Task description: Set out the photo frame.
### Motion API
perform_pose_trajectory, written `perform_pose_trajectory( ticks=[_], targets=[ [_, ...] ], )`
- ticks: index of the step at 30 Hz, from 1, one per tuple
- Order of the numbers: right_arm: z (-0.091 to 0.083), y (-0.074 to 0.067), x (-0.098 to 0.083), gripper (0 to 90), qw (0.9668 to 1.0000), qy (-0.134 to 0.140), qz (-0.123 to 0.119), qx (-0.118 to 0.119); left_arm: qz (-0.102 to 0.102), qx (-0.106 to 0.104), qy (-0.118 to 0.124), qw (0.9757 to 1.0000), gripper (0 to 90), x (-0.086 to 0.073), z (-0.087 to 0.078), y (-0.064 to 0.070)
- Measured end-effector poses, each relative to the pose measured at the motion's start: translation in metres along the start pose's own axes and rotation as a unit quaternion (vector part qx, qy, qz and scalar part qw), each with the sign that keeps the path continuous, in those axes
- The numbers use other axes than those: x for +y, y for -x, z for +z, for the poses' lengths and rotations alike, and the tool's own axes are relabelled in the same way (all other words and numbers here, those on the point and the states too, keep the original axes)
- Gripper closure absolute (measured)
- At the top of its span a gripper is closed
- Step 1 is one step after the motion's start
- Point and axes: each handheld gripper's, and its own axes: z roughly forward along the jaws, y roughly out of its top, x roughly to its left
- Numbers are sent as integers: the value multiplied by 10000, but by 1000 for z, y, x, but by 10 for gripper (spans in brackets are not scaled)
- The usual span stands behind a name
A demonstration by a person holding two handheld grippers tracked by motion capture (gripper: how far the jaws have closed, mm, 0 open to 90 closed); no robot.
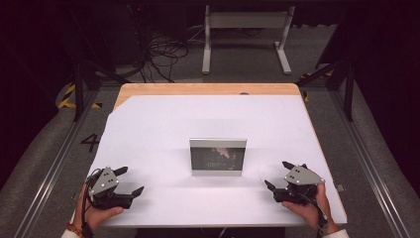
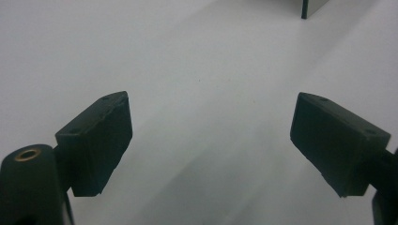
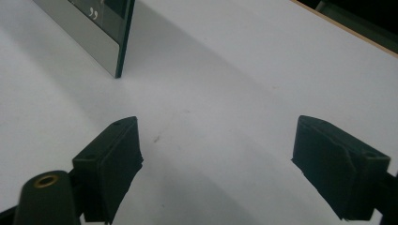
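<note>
Both tongs (image 1: 130,180) (image 1: 278,174) wide apart, empty; upright frame (image 1: 218,156) broadside between, long axis left-right

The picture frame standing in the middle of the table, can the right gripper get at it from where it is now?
Probably yes: the right gripper is open, and bare white table lies between it and the picture frame.

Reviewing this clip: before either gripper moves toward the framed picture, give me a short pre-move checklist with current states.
1. Left gripper open and empty: ok.
2. Right gripper open and empty: ok.
3. Picture frame standing upright mid-table, between the two grippers: ok.
4. White table cover bare between each gripper and the frame: ok.
5. Frame's rear support and how steadily it stands: cannot tell.
</note>
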Motion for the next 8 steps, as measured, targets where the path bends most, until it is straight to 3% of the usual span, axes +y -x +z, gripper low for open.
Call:
perform_pose_trajectory(
  ticks=[8],
  targets=[
    [-2, 1, 0, 154, 9999, 68, 57, -55, -13, 2, -8, 10000, 138, 1, 2, -1]
  ],
)
